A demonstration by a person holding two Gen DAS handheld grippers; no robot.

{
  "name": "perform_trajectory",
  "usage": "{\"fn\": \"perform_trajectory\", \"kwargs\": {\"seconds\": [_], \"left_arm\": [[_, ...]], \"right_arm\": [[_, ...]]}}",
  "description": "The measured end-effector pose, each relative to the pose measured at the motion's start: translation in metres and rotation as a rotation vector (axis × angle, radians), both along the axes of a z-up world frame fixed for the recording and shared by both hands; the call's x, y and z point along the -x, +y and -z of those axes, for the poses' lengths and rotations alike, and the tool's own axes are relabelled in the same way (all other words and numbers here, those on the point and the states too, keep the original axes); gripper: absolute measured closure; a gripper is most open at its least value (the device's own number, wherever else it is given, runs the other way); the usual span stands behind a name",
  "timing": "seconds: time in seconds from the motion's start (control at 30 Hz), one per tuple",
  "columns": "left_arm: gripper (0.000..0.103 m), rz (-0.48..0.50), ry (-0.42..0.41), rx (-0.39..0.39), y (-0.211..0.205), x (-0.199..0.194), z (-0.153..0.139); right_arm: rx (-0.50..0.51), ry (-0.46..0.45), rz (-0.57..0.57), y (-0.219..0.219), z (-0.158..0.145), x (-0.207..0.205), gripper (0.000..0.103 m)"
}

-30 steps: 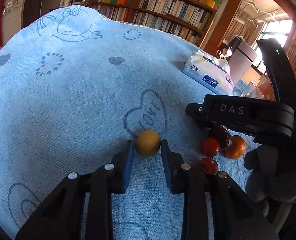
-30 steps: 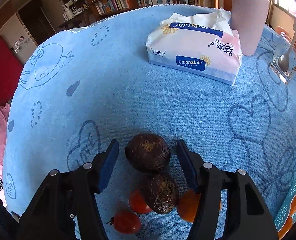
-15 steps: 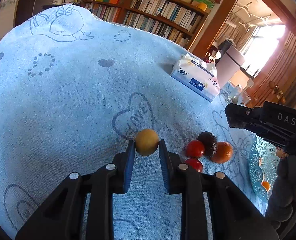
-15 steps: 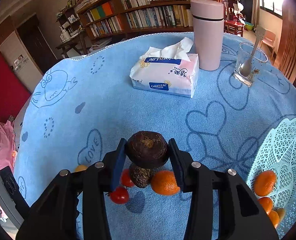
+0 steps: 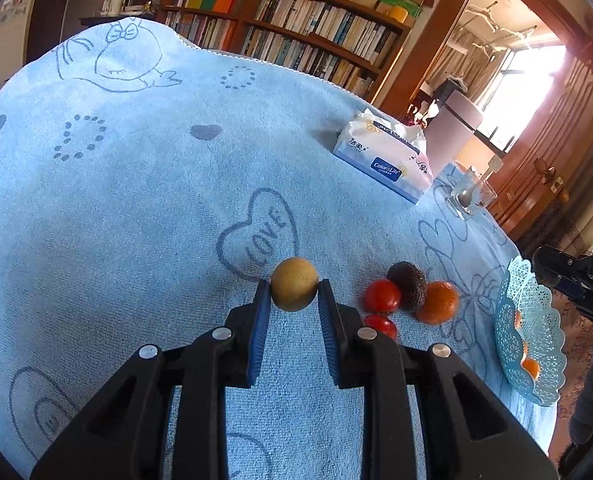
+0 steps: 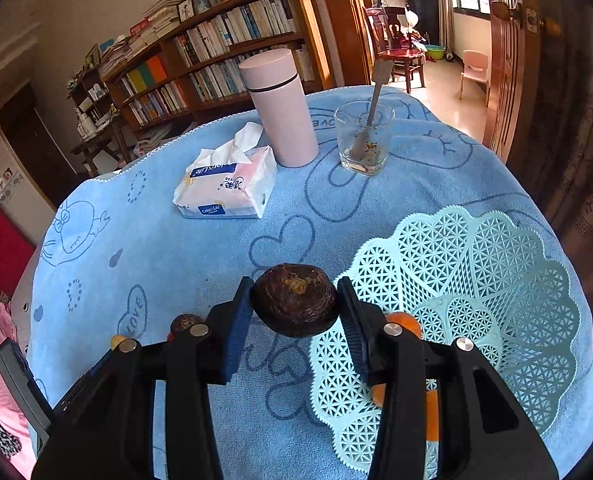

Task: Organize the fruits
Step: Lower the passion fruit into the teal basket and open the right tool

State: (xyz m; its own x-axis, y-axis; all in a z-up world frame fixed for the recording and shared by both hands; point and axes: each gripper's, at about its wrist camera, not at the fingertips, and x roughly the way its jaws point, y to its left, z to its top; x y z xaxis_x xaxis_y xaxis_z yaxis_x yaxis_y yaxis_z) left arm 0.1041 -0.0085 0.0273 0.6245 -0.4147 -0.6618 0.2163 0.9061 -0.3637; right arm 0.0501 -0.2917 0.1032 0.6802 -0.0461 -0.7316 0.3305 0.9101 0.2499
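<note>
Looking along my left gripper (image 5: 294,306), the jaws pinch a small yellow fruit (image 5: 294,284) above the blue-towelled surface (image 5: 136,220), with two tomatoes (image 5: 381,296), a dark fruit and an orange (image 5: 436,302) lying just beside. From my right gripper (image 6: 295,312), the jaws clamp a wrinkled dark fruit (image 6: 295,300) near the lattice basket (image 6: 496,280) rim (oranges inside); letting go early could bounce it off the rim.

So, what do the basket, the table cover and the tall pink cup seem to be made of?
Basket: probably plastic, pale turquoise; moulded lattice of small holes, scalloped rim.
Table cover: looks like terry towel cloth, light blue, matte; fuzzy nap and printed hearts.
Pink cup: smooth matte shell with a dark seam under the lid; metal or plastic, I cannot tell.
</note>
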Motion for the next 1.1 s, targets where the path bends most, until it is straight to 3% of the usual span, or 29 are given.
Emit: {"fn": "perform_trajectory", "kwargs": {"seconds": [0.67,0.83,1.1], "left_arm": [[0.078,0.013,-0.006,-0.026,-0.005,0.003,0.001],[0.078,0.015,-0.007,-0.029,-0.006,0.004,0.002],[0.078,0.024,-0.015,-0.043,-0.010,0.006,0.002]], "right_arm": [[-0.053,0.042,0.146,-0.053,0.019,0.040,0.058],[-0.066,0.026,0.168,-0.056,0.017,0.049,0.050],[-0.082,0.001,0.200,-0.062,0.020,0.078,0.050]]}}
